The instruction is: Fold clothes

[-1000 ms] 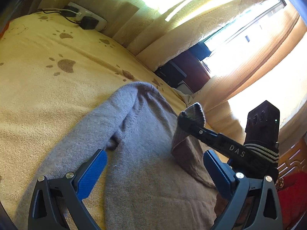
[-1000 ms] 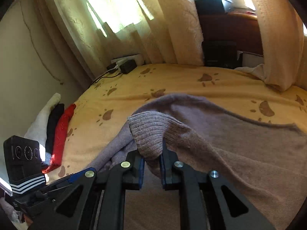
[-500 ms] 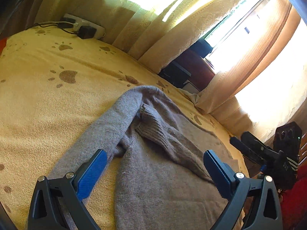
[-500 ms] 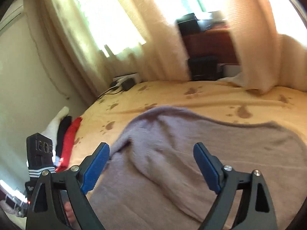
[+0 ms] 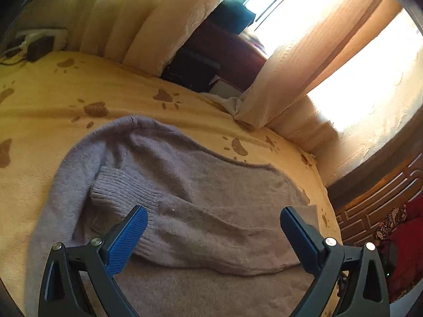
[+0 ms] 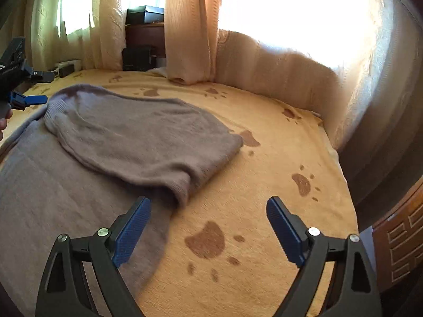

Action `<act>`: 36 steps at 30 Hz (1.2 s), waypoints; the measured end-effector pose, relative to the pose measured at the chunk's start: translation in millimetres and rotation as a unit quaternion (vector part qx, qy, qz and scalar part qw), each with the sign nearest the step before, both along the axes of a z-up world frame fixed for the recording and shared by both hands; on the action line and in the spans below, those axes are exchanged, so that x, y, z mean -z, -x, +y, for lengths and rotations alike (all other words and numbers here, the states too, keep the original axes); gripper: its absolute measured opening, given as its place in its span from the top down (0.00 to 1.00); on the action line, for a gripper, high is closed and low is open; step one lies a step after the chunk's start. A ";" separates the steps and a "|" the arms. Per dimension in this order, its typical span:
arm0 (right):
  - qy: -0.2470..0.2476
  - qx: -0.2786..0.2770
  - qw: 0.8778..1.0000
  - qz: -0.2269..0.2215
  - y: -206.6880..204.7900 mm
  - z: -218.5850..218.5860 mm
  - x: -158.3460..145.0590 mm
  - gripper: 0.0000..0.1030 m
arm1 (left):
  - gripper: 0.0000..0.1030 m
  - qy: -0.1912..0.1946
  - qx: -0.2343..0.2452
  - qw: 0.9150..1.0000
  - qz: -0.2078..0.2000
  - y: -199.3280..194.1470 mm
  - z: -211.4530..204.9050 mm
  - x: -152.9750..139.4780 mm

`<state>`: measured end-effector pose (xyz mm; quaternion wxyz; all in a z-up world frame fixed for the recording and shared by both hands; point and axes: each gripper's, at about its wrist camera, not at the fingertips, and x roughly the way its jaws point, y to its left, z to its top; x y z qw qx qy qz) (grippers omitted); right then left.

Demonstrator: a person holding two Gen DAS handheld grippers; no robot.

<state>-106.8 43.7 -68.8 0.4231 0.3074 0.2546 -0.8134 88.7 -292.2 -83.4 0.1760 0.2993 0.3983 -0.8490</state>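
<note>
A yellow bed (image 5: 111, 84) w/ a brown paw-print cover fills both wrist views, cream curtains (image 6: 185, 26) and bright windows beyond it. A gray knit sweater (image 5: 211, 185) lies flat on the bed, directly ahead of and beneath the left tool (image 5: 212, 232); seen from the right wrist, the same sweater (image 6: 119, 137) sits ahead and to the left of the right tool (image 6: 208, 227), its folded corner ending just in front of that tool's left finger. One sleeve (image 5: 164, 211) lies folded across the sweater body, ribbed cuff (image 5: 113, 185) ahead-left of the left tool, cuff resting on the knit, not lifted.

Left tool: jaws spread wide, blue pads (image 5: 127, 237) apart, nothing between them; it hangs over the sleeve, and contact w/ the fabric can't be judged. It also shows at the far left edge of the right wrist view (image 6: 34, 87), above the sweater's shoulder end, jaws apart there too.

Right tool: jaws spread wide, blue pads (image 6: 285, 235) apart, holding nothing; bare bed cover and a large paw print (image 6: 206, 240) lie between its fingers.

Dark cabinet (image 6: 142, 50) stands between curtains, far ahead of the right tool. Power strip w/ plugs (image 5: 39, 42) at the bed's far edge, ahead-left of the left tool. Red fabric (image 5: 404, 251) off the bed, to the left tool's right.
</note>
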 end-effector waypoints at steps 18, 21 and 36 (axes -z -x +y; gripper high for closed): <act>-0.059 0.108 0.991 0.046 44.0 5.0 31.1 0.02 | 0.01 0.042 0.009 0.999 -0.005 -0.3 5.0 31.1; -0.054 0.098 0.993 0.029 43.6 7.7 26.2 0.01 | 0.01 0.054 0.017 0.998 -0.023 2.9 9.0 29.0; 0.129 -0.041 0.978 -0.161 16.8 -49.3 -41.9 0.01 | 0.01 0.062 0.037 0.997 -0.030 13.7 13.6 -0.6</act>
